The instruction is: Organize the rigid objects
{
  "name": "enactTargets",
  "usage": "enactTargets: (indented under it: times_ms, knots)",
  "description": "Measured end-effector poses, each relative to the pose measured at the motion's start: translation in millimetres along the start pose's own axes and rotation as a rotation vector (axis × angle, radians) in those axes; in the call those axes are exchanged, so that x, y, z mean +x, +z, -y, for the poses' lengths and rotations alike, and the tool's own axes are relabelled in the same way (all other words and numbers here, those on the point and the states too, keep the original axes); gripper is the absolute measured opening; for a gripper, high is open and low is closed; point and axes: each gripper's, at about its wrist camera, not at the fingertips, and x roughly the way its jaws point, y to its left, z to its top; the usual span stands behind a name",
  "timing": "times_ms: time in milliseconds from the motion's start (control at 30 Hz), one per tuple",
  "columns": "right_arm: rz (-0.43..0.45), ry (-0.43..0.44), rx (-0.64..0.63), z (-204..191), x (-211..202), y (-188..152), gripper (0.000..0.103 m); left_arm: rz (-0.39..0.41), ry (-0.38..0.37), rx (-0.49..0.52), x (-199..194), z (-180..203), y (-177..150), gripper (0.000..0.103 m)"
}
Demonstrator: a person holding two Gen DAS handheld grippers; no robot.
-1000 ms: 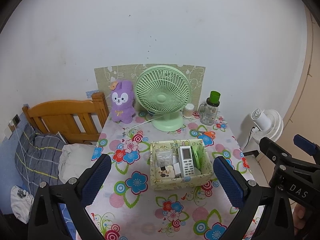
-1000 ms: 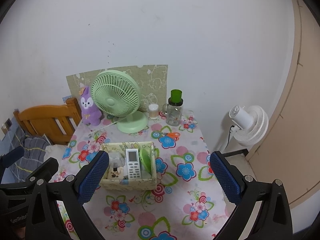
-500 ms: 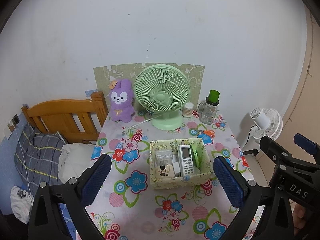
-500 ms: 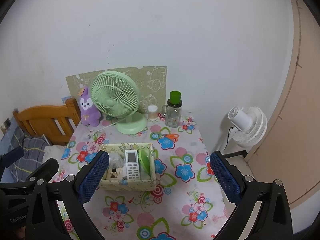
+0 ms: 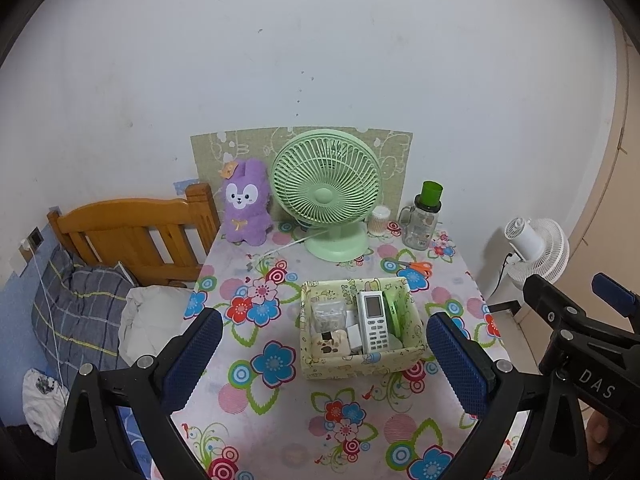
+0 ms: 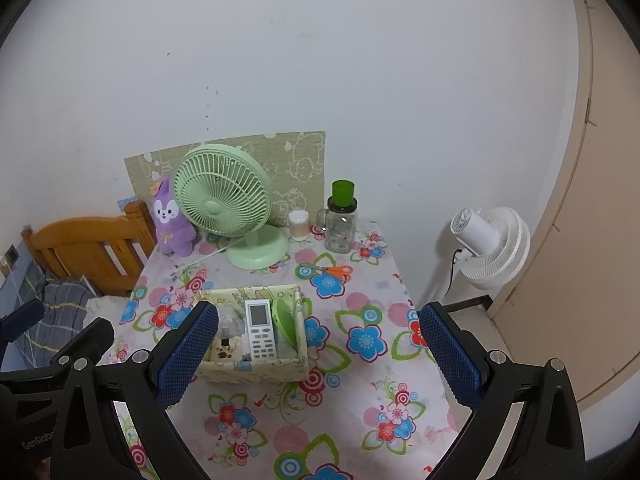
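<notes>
1. My left tongs (image 5: 322, 356) hang above the near part of the bench (image 5: 276, 432), spread wide with nothing between the blue pads (image 5: 192, 356).
2. My right tongs (image 6: 318, 356) are just as wide and just as empty, held above the same flowered cloth.
3. The patterned box (image 5: 360, 364) sits on the bench, about midway between the front edge and the things at the back wall; in the left view it lies between my two pads, lower than them and not touched.
4. In the box a white remote (image 5: 373, 322) lies with its screen end away from me, a green round piece (image 5: 394, 312) stands on edge to its right, and a clear packet (image 5: 329, 314) and a few small items lie to its left.
5. Orange-handled scissors (image 5: 414, 266) lie flat on the cloth behind the box, apart from it.
6. Along the back stand a purple plush rabbit (image 5: 244, 208), a green desk fan (image 5: 326, 192), a small cotton-swab tub (image 5: 380, 220) and a clear jar with a green cap (image 5: 425, 220), all upright.
7. A white floor fan (image 6: 490, 248) stands on the floor to the right of the bench, and a wooden bed headboard (image 5: 136, 232) is on the left.
</notes>
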Motion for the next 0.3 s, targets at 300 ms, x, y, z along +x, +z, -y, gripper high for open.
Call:
enactTargets:
  times_ms: [300]
  knots:
    - [0.001, -0.007, -0.007, -2.2, 2.1, 1.1, 0.102, -0.014, 0.003, -0.013, 3.7, -1.6, 1.0, 0.103]
